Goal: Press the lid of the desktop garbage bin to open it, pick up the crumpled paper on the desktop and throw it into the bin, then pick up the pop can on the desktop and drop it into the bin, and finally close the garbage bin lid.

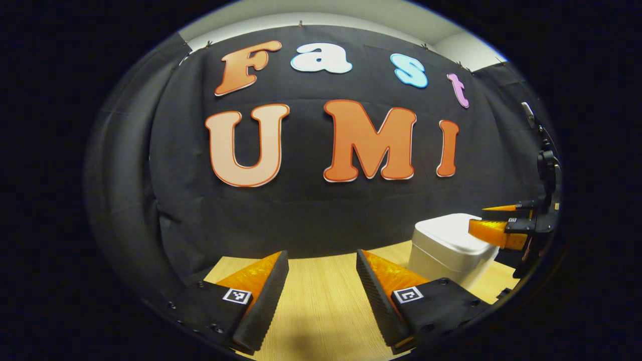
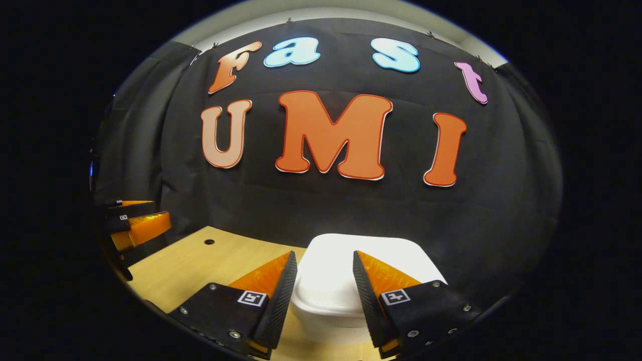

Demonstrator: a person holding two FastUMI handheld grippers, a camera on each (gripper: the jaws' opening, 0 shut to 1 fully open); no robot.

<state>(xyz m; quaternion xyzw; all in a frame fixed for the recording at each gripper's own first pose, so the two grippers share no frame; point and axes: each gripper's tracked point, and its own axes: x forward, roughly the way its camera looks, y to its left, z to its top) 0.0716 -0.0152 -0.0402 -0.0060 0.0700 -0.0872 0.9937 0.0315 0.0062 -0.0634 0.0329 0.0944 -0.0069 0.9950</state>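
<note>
Right gripper [image 2: 323, 281] hovers above bin lid [image 2: 346, 271], jaws apart.

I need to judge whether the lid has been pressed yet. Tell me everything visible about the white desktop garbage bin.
The white, glossy plastic desktop garbage bin is a rounded box with a smooth lid lying shut and flat on a slightly narrower body. It stands upright on the pale wooden desktop, close to the black cloth wall. The right gripper hangs open over its near edge; contact cannot be told.

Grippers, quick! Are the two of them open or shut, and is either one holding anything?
Left gripper: open, holding nothing, over the table.
Right gripper: open, holding nothing, above the bin lid.
</note>
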